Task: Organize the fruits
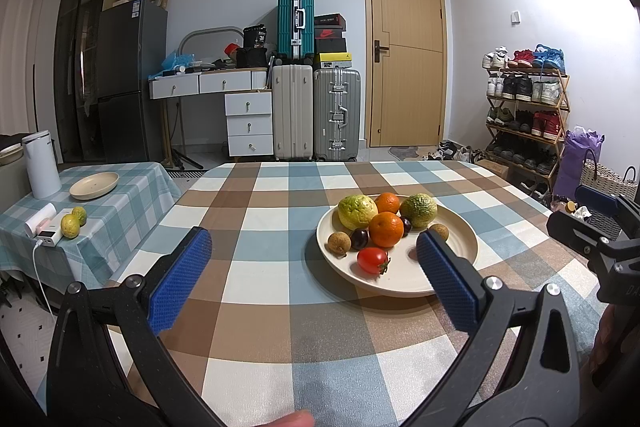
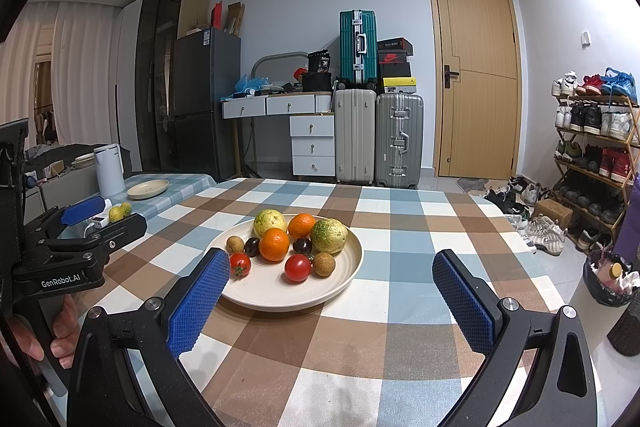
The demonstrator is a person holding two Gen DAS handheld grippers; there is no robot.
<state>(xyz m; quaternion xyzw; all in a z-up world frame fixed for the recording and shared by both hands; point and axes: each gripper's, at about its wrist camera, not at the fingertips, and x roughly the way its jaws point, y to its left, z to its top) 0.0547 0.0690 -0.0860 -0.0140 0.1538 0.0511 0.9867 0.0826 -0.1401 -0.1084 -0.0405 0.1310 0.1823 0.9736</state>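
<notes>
Both claws gape empty over our checked table [image 2: 400, 227]: the left claw [image 1: 314, 273], the right claw [image 2: 332, 297]. We see the plate [image 2: 344, 279] just ahead, holding guavas [image 2: 329, 235], oranges [image 2: 274, 244], tomatoes [image 2: 297, 267], plums [image 2: 302, 245] and longans [image 2: 323, 264].

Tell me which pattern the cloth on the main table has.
The checked tablecloth shows squares of brown, blue-grey and white, best seen in the right wrist view.
</notes>
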